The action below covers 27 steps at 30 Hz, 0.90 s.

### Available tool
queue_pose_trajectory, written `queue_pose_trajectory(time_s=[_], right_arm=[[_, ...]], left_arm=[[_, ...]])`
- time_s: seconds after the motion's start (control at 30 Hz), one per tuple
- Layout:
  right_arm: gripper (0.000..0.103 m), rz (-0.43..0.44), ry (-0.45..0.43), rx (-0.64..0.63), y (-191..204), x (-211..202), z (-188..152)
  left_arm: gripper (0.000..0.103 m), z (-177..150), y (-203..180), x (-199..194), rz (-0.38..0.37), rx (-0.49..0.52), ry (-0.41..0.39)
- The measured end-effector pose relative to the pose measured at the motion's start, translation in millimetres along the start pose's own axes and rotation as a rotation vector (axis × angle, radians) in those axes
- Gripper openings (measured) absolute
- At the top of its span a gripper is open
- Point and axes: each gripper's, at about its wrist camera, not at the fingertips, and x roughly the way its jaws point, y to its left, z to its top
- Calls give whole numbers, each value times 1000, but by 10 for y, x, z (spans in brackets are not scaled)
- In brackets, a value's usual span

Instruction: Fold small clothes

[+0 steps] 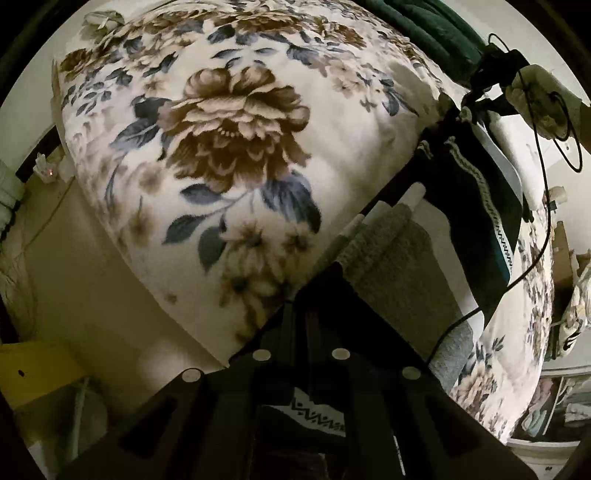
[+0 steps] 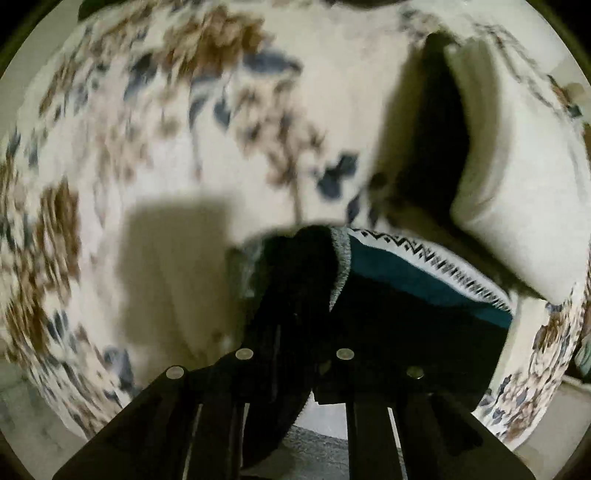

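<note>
A small garment of grey knit [image 1: 391,258] with dark teal and black cloth and a white zigzag trim [image 1: 498,236] hangs stretched above the floral blanket [image 1: 229,122]. My left gripper [image 1: 314,291] is shut on one end of it; the trim shows between the fingers. In that view my right gripper [image 1: 469,107] holds the far end at upper right. In the blurred right wrist view my right gripper [image 2: 314,240] is shut on the garment's grey edge [image 2: 340,266], with teal cloth and zigzag trim [image 2: 424,258] hanging to the right.
The floral blanket [image 2: 147,147] covers the bed. A white folded piece [image 2: 517,184] lies at the right. A dark green cloth [image 1: 432,22] lies at the far top. A yellow box [image 1: 33,369] stands on the floor at lower left. A black cable [image 1: 543,184] hangs at the right.
</note>
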Motion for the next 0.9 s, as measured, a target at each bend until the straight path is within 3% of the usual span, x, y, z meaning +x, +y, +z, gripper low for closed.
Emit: queue_pose_trajectory(time_s=[0.2, 0.3, 0.43, 0.57, 0.73, 0.87, 0.9], right_arm=[[12, 10, 25, 69, 40, 189, 126], [13, 20, 39, 78, 24, 340, 116], [24, 108, 72, 51, -44, 319, 60], [58, 261, 56, 1, -311, -20, -333], [66, 354, 51, -45, -797, -452, -1195], [71, 412, 100, 2, -1354, -394, -2009], [71, 415, 113, 20, -1470, -350, -2181]], left_arm=[[3, 88, 100, 145, 9, -29, 20], [6, 113, 190, 324, 2, -38, 66], [10, 184, 243, 347, -19, -52, 106], [22, 232, 220, 219, 0, -43, 119], [23, 251, 185, 46, 30, -37, 127], [24, 276, 86, -167, 39, -44, 106], [30, 301, 28, -233, 44, -45, 99]])
